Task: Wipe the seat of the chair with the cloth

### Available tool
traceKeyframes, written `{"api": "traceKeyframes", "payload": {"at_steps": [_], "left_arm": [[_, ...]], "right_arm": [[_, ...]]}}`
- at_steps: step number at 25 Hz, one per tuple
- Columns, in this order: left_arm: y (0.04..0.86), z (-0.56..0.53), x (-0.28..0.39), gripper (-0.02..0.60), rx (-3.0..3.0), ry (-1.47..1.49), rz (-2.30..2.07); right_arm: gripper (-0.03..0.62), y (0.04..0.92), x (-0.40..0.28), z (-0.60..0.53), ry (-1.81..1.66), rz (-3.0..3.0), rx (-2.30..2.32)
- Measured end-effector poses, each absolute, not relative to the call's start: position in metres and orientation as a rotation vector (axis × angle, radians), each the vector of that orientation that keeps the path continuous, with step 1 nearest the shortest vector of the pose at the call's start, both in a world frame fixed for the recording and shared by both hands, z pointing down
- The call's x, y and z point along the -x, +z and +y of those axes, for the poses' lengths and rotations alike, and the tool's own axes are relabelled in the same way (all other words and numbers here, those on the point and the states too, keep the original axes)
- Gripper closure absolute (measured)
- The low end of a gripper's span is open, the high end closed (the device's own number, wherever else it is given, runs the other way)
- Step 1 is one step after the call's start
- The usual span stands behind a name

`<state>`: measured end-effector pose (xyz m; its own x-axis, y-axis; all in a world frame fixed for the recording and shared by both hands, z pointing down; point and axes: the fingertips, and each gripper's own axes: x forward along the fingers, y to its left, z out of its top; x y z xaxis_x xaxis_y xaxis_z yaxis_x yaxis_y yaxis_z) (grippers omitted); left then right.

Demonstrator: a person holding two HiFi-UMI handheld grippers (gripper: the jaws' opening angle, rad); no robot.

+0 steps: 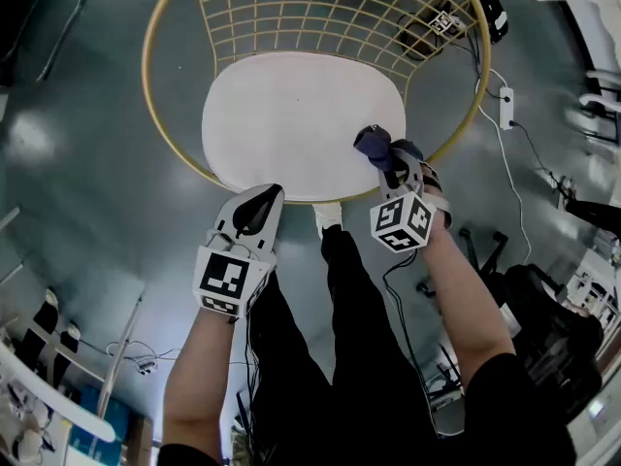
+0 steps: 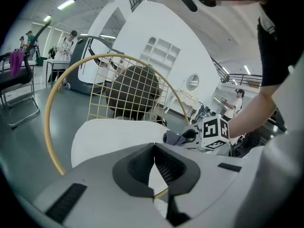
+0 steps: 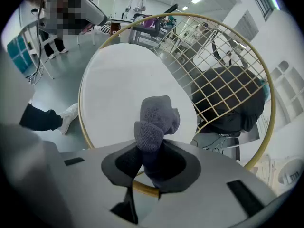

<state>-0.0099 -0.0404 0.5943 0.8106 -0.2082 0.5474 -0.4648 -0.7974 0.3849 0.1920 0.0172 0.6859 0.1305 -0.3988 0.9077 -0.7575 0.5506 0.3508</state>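
Note:
The chair has a round white seat (image 1: 291, 124) inside a gold wire frame (image 1: 155, 115). My right gripper (image 1: 390, 166) is shut on a bunched grey-blue cloth (image 1: 373, 142), which pokes out past the jaws over the seat's right edge. In the right gripper view the cloth (image 3: 154, 118) stands up from the jaws above the seat (image 3: 123, 84). My left gripper (image 1: 260, 202) hovers at the seat's front edge, shut with nothing in it. From the left gripper view the seat (image 2: 114, 134) lies just ahead, with the cloth (image 2: 173, 137) to the right.
A dark bag (image 3: 230, 103) sits behind the wire backrest (image 1: 320, 13). A white power strip (image 1: 506, 107) and cables lie on the floor to the right. The person's legs and a white shoe (image 1: 328, 216) are below the seat's front. A black chair (image 2: 19, 80) stands to the left.

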Motion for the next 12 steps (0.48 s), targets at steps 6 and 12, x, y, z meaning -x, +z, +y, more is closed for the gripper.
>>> {"api": "traceKeyframes", "payload": {"at_steps": [6, 12], "left_arm": [[0.595, -0.034, 0.014, 0.565, -2.475, 0.665, -0.488], [0.594, -0.033, 0.023, 0.565, -2.476, 0.672, -0.491]], "right_arm": [[0.493, 0.689, -0.172, 0.043, 0.412, -1.471, -1.119], [0.493, 0.691, -0.162, 0.052, 0.465, -1.432, -1.192]]}}
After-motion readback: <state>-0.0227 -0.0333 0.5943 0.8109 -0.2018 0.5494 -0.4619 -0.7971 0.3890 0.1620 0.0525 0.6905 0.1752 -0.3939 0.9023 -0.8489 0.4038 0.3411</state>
